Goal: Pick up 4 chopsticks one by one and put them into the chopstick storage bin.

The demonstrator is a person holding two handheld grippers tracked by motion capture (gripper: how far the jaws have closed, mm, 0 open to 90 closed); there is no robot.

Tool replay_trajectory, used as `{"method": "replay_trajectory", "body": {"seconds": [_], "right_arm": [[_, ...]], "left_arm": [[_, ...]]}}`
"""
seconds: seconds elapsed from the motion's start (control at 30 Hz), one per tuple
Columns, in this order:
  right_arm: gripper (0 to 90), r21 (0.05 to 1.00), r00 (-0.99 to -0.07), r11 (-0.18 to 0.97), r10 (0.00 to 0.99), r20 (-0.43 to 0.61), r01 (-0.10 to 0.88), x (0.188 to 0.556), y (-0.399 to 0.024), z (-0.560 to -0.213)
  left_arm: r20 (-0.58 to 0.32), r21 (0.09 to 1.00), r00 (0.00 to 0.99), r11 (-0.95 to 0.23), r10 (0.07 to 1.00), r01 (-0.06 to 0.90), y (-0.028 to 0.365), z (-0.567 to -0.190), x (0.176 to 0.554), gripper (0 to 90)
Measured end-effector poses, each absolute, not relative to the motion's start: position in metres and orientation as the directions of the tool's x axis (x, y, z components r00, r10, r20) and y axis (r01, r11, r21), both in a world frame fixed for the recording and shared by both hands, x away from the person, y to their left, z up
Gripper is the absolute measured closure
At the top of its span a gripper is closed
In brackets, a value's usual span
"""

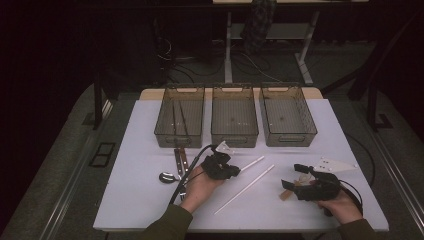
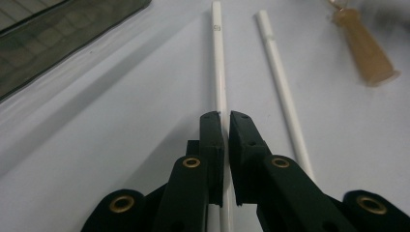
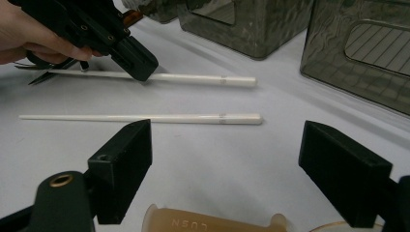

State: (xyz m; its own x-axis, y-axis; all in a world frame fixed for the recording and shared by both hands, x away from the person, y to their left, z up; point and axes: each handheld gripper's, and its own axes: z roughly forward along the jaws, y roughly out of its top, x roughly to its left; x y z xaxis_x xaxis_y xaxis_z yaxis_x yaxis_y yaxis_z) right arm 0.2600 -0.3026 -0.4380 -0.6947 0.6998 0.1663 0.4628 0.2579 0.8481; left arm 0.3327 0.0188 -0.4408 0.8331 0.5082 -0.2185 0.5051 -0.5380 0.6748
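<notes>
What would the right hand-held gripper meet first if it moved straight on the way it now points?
Probably the nearer white chopstick, lying crosswise ahead of the open right hand-held gripper; the amber handle already sits low between its jaws. Depth is uncertain.

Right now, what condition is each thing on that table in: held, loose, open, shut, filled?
Left gripper: shut on a white chopstick.
Second white chopstick: lying loose on the table.
Right gripper: open, nothing between its jaws.
Amber-handled utensil: lying flat below the right gripper.
Left bin: holds dark chopsticks.
Middle bin: looks empty.
Right bin: looks empty.
Spoon: lying loose.
</notes>
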Motion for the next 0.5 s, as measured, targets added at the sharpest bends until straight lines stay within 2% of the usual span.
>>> {"method": "replay_trajectory", "body": {"seconds": [0.27, 0.5], "right_arm": [[19.1, 0.849, -0.695, 0.257, 0.7, 0.166, 0.462, 0.26, -0.302, -0.437], [19.2, 0.852, -0.696, 0.255, 0.698, 0.166, 0.458, 0.259, -0.303, -0.437]], "left_arm": [[-0.27, 0.695, 0.828, -0.496, 0.491, 0.52, 0.009, -0.431, 0.334, 84.5], [-0.261, 0.704, 0.839, -0.5, 0.477, 0.504, 0.006, -0.425, 0.332, 84.4]]}}
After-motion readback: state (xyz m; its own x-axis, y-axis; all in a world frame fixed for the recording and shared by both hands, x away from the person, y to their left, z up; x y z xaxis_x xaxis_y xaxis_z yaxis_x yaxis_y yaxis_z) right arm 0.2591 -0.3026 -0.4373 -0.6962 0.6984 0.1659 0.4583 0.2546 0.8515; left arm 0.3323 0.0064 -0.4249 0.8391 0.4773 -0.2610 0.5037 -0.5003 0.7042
